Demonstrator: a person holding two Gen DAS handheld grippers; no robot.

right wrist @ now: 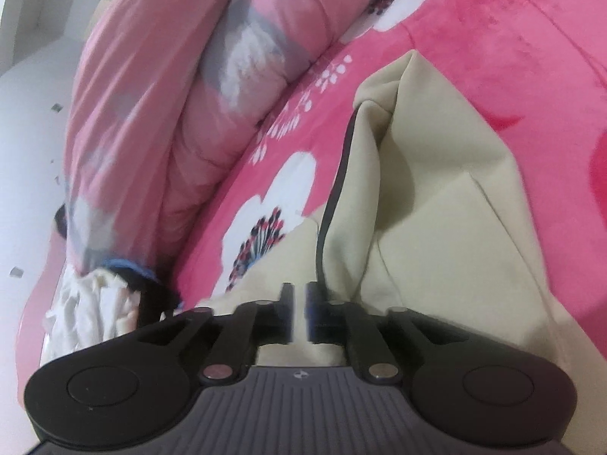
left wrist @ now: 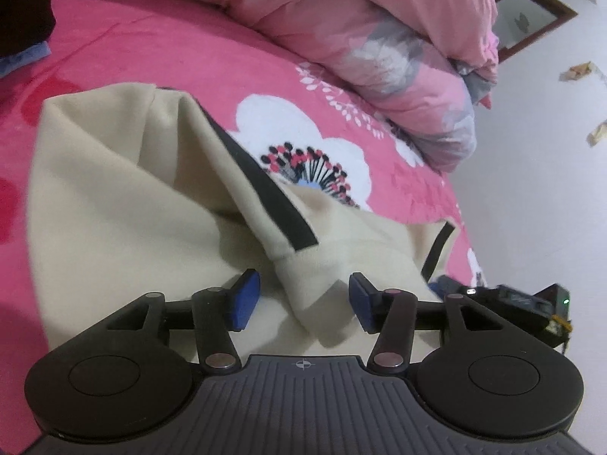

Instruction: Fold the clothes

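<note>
Garment (left wrist: 125, 204), beige w/ black trim (left wrist: 265, 185), lies crumpled on pink bedsheet (left wrist: 159, 45). In left wrist view it fills centre and 9 o'clock side; a folded flap w/ the trim runs from 12 o'clock down to a cuff-like end at centre. A second trim strip shows at 3 o'clock edge of the cloth.

Left gripper (left wrist: 303, 299): jaws about half open, blue pads (left wrist: 242, 299) either side of the flap's end, not pressing on it, cloth between them but loose.

Right gripper (right wrist: 299, 311): jaws nearly closed, narrow gap; beige cloth shows through the gap, can't tell if any is pinched. In this view garment spreads from centre to 3 o'clock, trim running up toward 12.

Sheet has white flower print (left wrist: 303, 144) just beyond garment. Pink quilt (left wrist: 360, 30) bunched at 1 o'clock in left view, 10–11 o'clock in right view. White floor (left wrist: 538, 151) past bed edge, w/ framed picture (left wrist: 531, 19) leaning at far right.
</note>
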